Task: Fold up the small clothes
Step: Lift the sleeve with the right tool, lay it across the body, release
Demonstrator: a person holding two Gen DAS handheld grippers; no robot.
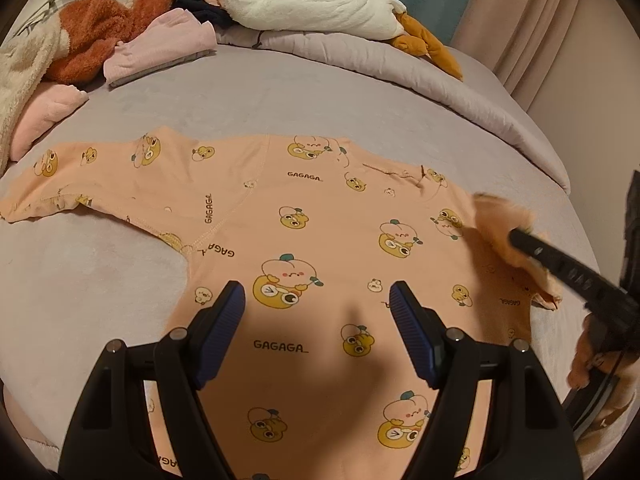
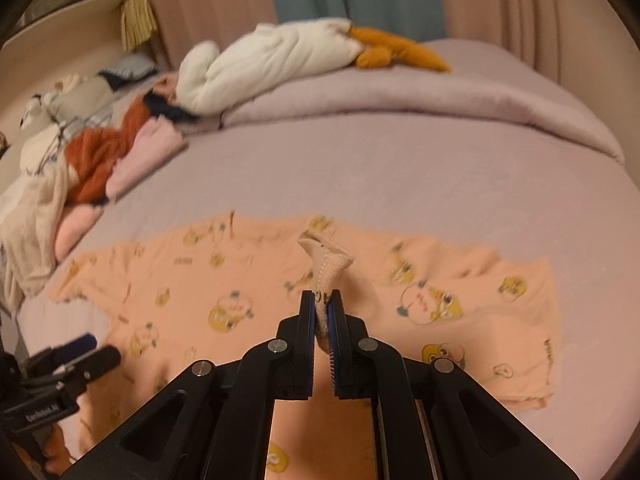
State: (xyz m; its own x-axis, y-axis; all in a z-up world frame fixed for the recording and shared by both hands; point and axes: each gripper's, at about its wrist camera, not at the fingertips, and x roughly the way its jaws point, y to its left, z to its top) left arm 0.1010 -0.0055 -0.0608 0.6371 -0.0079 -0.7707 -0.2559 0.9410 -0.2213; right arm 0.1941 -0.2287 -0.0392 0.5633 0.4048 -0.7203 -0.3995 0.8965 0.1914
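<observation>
**A:** Start with the garment. What is it?

**B:** A small peach-coloured top (image 1: pixel 304 240) of soft knit cotton, printed with yellow cartoon ducks and the word GAGAGA. It lies spread flat on a lilac bed cover (image 1: pixel 248 96), which looks smooth and faintly plush.

**A:** Which way does it run?

**B:** In the left wrist view its long axis goes side to side: one sleeve (image 1: pixel 80 176) stretches out flat to the left, stitched seam showing at the armpit, and the body runs down toward the camera. The neckline side faces the far edge of the bed.

**A:** And the other sleeve?

**B:** Lifted. The right gripper (image 2: pixel 323 304) has its jaws clenched on a bunched strip of that fabric; the ribbed, stitched hem stands up between the blue pads, pale inner side out. I think it is the cuff, though the motion blur makes that less than certain.

**A:** The left gripper?

**B:** The left gripper (image 1: pixel 318 296) hangs over the chest of the top, jaws spread wide, grasping nothing, its ridged blue pads apart above a duck print.

**A:** Room to work?

**B:** Bare cover lies beyond the top, up to a rolled quilt ridge (image 1: pixel 380 64). On that ridge rests a fluffy white plush goose (image 1: pixel 312 4) with orange feet. At far left sits a heap: a folded pink garment (image 1: pixel 160 48), a rust-coloured fuzzy piece (image 1: pixel 96 36) and a cream fleece (image 1: pixel 24 76), near the flat sleeve's end but not touching it. The bed's edge curves away on the right, with pink curtains (image 1: pixel 560 20) behind.
</observation>
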